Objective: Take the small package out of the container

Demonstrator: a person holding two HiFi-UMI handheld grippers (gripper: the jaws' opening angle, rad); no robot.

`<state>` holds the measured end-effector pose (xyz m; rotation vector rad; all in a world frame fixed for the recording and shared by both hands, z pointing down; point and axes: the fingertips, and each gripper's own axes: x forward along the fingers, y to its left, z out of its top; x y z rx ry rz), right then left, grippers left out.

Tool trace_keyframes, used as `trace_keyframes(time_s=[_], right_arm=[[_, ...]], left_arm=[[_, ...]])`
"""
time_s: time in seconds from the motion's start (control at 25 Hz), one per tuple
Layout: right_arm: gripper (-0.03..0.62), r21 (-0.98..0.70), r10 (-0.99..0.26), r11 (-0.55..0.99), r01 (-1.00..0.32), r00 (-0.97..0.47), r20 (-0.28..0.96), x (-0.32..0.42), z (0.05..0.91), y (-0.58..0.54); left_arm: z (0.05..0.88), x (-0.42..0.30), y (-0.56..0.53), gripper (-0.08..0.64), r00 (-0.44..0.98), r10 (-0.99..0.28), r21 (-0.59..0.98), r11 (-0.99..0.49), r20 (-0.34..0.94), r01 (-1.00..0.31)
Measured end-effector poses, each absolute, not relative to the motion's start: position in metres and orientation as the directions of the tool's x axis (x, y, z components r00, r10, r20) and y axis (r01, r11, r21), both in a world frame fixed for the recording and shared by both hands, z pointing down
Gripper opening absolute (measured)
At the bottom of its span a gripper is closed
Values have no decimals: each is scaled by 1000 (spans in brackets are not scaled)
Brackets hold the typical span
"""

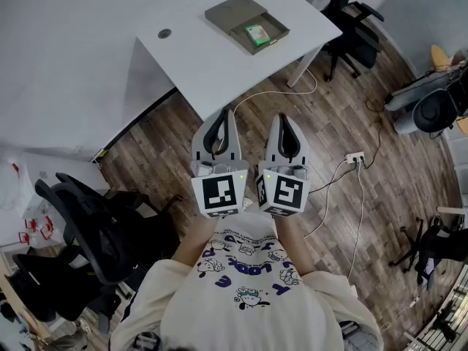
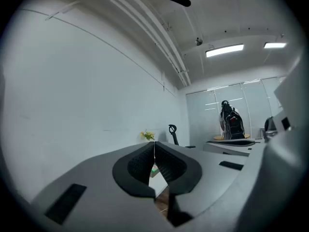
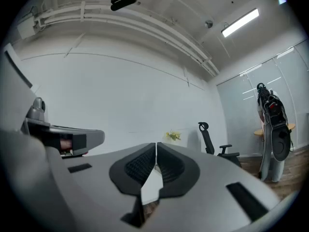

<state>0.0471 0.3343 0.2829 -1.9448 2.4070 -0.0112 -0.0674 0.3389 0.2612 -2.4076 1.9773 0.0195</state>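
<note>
The left gripper [image 1: 224,118] and the right gripper [image 1: 283,121] are held level and side by side, just apart from each other, over the wooden floor [image 1: 351,108]. The left fingers [image 2: 139,166] are pressed together with nothing between them, and so are the right fingers [image 3: 139,167]. A white table [image 1: 212,68] stands ahead of the fingertips. Well beyond both sets of tips, roughly in line with the gap between the grippers, the small green package [image 1: 257,34] lies in the open tray of the flat olive container [image 1: 228,13].
</note>
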Motion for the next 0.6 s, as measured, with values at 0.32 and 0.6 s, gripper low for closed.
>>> trace_keyframes(time_s=[0.32, 0.6], right_arm=[[31, -42, -980, 198, -979, -197, -25, 50, 287, 318], [31, -42, -981, 189, -981, -187, -44, 48, 285, 300]], left_arm=[[265, -63, 321, 15, 211, -977, -17, -211, -23, -977], [266, -64, 301, 15, 221, -975, -10, -221, -19, -975]])
